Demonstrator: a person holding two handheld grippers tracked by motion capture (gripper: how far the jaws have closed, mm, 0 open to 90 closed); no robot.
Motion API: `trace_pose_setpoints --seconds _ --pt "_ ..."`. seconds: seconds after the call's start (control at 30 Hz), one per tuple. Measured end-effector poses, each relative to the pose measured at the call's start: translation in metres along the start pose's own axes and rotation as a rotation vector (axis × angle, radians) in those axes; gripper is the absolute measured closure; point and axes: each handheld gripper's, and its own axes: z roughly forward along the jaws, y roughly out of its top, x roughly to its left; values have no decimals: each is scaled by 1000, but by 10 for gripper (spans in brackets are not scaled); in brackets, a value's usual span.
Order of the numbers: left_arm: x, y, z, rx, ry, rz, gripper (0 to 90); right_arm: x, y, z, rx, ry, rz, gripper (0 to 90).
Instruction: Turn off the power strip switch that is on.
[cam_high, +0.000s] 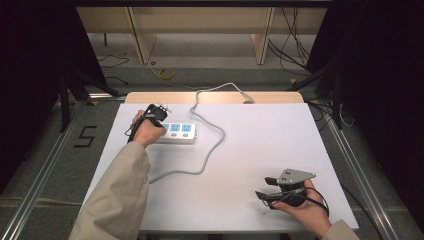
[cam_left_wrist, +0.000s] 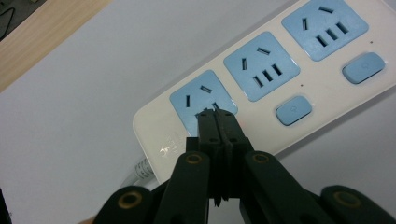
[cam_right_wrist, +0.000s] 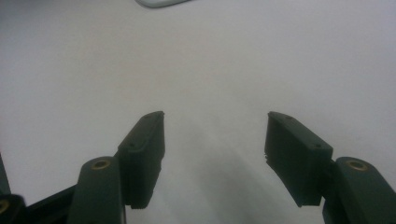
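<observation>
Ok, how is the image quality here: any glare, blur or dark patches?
High view: table evenly lit, surroundings nearly black. Left gripper view: sharp, with a small glare spot on the power strip beside the left gripper. Right gripper view: soft and murky, the right gripper fingers dark, faint shadow beneath.

a white power strip (cam_high: 176, 132) with three blue sockets and blue switches lies flat near the counter's (cam_high: 260, 150) far left corner, its grey cable (cam_high: 212, 145) snaking across.

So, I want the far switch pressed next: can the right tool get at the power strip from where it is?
Probably yes: the right tool sits open, with bare table between it and the power strip; just its cable to cross.
</observation>
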Motion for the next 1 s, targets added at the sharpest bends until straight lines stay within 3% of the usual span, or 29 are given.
trace_pose_setpoints --seconds 0.17,0.8,1.0 --pt "-2 2 2 12 5 13 897 0 0 0 -1 1 1 388" --pt "-4 2 9 36 -13 1 897 0 0 0 1 3 -1 388" --pt "-2 0 9 64 8 22 898 0 0 1 3 4 -2 388"
